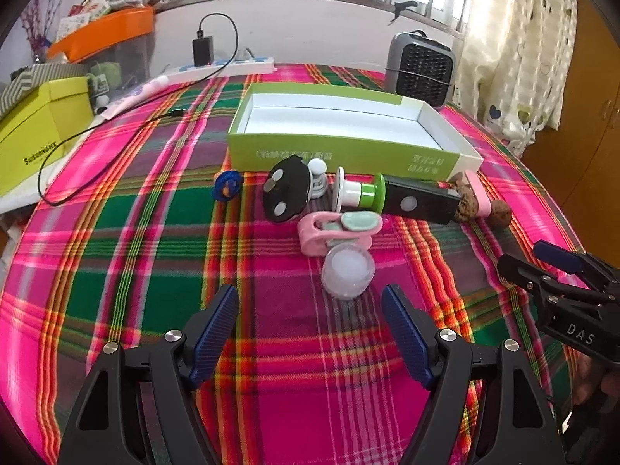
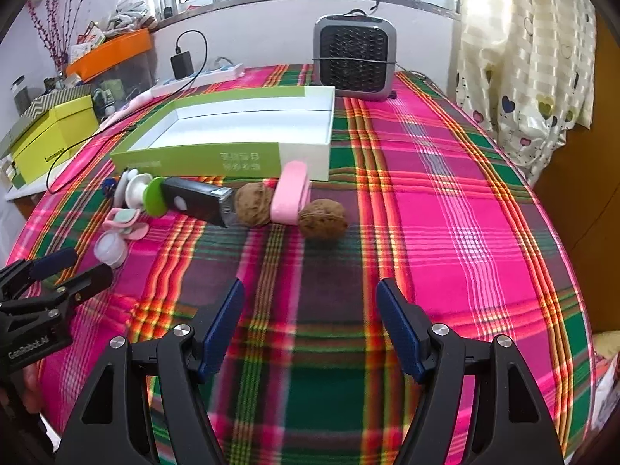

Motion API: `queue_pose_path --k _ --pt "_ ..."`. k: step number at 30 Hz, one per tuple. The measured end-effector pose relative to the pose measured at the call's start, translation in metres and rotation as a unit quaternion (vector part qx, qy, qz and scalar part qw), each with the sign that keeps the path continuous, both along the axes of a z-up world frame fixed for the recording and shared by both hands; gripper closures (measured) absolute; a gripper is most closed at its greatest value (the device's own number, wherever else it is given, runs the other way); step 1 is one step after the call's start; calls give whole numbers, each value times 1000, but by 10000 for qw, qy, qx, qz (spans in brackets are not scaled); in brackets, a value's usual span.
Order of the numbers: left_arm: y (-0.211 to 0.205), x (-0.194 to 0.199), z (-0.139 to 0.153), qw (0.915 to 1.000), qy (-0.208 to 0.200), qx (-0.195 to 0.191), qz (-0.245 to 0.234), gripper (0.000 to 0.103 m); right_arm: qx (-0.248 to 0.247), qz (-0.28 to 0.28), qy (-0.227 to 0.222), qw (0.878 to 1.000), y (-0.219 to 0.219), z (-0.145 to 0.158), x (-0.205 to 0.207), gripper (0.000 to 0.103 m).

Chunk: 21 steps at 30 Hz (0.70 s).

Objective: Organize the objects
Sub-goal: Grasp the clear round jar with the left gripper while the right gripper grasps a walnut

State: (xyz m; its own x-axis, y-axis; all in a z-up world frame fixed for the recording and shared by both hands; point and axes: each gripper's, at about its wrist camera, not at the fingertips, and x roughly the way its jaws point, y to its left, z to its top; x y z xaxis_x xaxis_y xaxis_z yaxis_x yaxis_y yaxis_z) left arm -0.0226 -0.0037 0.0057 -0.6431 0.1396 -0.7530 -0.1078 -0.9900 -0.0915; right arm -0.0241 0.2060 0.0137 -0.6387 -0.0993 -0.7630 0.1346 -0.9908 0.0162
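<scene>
Lettering "DAS" marks right hand-held gripper (image 1: 542, 267); both it and left hand-held gripper (image 1: 310, 302) gape.

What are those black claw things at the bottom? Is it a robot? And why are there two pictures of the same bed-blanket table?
No robot: a person holds two grabber tools, one per hand. Each tool carries a camera looking out along its fingers, so you get two pictures. One shows the left gripper, open, holding nothing, facing a small clear jar. The other shows the right gripper, also open and empty, facing two walnuts. On the plaid cloth lie small things in a row: a black disc, a pink clip, a black box-shaped gadget. Behind them sits an empty green and white box.
</scene>
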Motion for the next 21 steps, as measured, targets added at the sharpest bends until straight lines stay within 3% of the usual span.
queue_pose_path --k 12,21 --pt "10 -16 -2 9993 -62 -362 34 31 56 -13 -194 9998 13 -4 -32 32" --pt "8 -23 0 9990 -92 -426 92 42 115 125 -198 9997 15 -3 -45 39"
